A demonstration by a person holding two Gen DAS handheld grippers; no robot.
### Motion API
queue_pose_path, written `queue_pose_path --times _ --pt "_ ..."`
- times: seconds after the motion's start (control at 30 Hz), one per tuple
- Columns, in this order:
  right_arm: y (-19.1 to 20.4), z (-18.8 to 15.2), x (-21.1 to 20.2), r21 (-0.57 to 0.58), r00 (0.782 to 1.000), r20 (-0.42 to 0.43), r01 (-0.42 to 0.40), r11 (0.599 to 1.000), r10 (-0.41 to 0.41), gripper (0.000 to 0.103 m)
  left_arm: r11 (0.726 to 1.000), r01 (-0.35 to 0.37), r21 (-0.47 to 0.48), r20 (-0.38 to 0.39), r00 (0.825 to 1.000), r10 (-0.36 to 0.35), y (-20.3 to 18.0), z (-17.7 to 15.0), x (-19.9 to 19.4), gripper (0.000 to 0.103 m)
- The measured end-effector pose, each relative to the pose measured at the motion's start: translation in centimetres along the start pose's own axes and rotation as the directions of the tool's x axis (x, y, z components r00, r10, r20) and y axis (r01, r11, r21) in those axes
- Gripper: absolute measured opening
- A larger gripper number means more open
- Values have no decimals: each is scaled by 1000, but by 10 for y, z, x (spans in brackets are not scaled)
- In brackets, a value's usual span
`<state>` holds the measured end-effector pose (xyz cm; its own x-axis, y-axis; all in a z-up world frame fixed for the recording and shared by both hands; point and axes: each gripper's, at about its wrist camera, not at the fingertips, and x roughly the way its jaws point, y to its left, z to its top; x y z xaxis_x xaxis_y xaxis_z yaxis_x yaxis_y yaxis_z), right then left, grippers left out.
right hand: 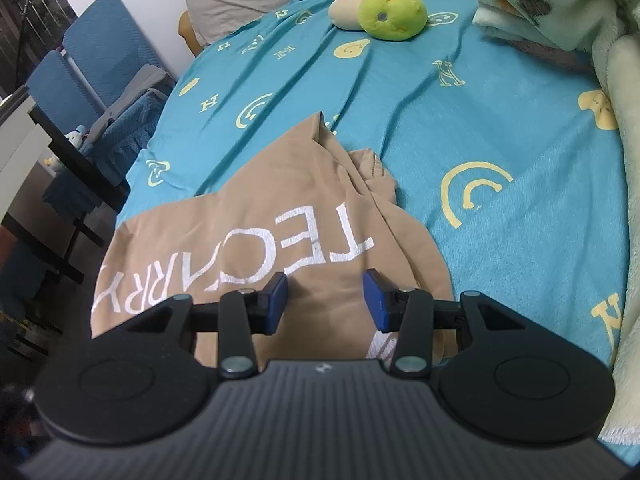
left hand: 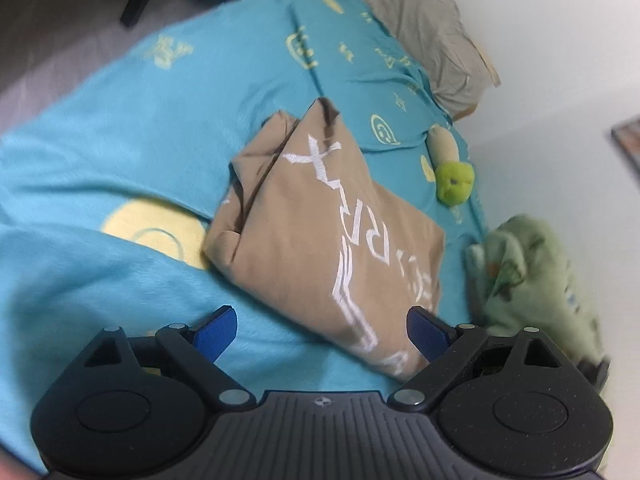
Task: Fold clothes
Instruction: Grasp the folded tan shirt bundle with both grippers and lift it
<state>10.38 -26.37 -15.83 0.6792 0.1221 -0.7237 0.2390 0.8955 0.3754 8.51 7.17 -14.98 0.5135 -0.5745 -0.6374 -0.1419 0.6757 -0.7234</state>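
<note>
A folded tan shirt (right hand: 256,240) reads "TECARRY" in white. Both the left gripper (left hand: 322,332) and right gripper (right hand: 325,300) hover over it, jaws spread, gripping nothing.

Before me lay a turquoise bedspread with yellow prints (right hand: 500,92), a green-and-cream plush toy (right hand: 390,10) on it, a pale green fleece blanket (left hand: 528,276) beside, and a grey pillow (left hand: 424,36) beyond.

Shirt lettering (right hand: 224,264) partly behind right tool (right hand: 325,300).
</note>
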Motion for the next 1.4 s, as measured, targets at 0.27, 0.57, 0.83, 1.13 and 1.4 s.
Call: queue_pose_path --times 0.27,0.57,0.83,1.13,1.4 --pt "-3 1 1 24 1000 0 -7 1000 7 45 998 32 -46 7 999 -31 6 9 33 91" --pt "-16 5 -2 137 999 20 -44 990 42 45 965 225 -136 116 971 -211 12 18 27 85" --pt "-15 5 -38 298 962 86 -271 915 257 61 960 197 -200 127 977 -174 20 23 39 46" --pt "8 -34 3 613 803 -75 -430 662 591 94 946 217 -239 163 970 -182 23 25 40 22" --pt "-18 -52 37 792 869 12 -310 526 495 94 933 273 -233 206 952 -227 21 23 29 18"
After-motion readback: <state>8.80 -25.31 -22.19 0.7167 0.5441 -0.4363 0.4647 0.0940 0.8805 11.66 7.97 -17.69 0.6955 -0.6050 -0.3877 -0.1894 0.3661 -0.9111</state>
